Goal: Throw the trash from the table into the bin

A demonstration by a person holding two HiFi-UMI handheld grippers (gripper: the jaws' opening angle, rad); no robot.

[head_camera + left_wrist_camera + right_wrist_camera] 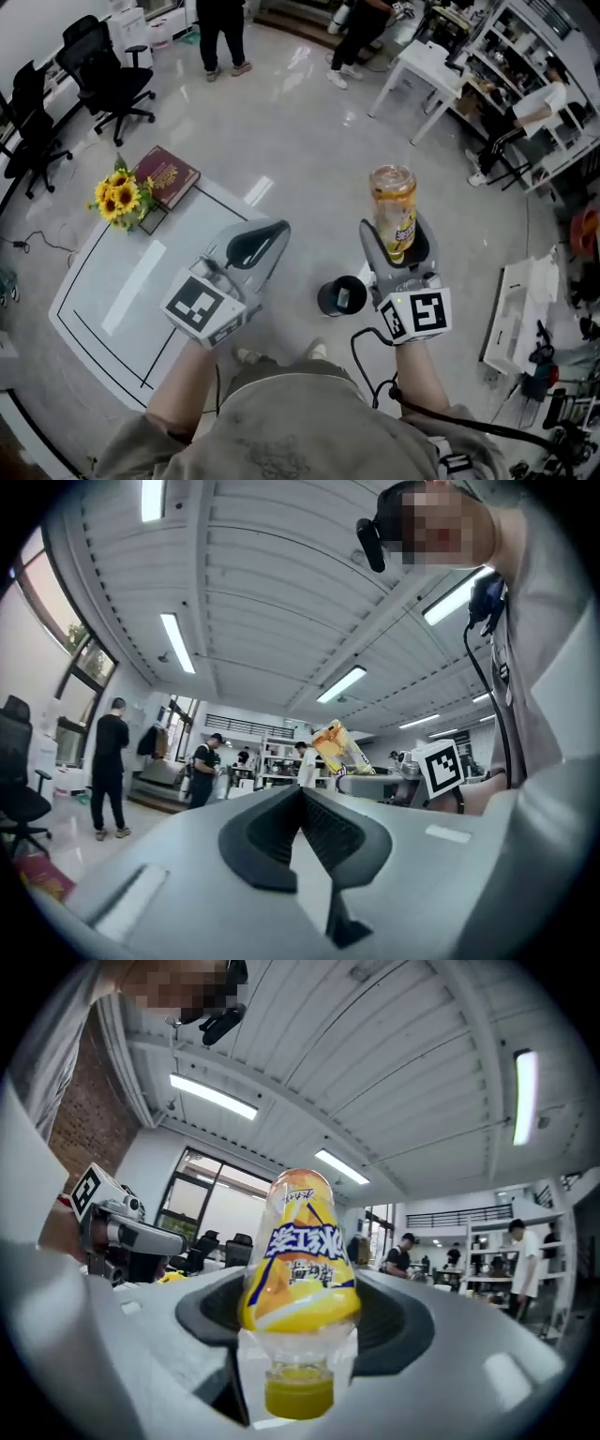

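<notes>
Clear plastic bottle (300, 1269), yellow-labelled, clamped cap-down in right gripper (397, 236).

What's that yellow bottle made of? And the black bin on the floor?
The bottle looks like clear plastic: you see through its neck, by a glossy yellow label. The bin is dull black, maybe plastic; hard to tell.

Bright; ceiling strip lights (178, 642); glare on floor (352, 117); fisheye edges vignetted; foreground soft.

The round black bin (341, 296) stands right of the white table (122, 281). A red book (167, 175) lies at its far corner.
</notes>
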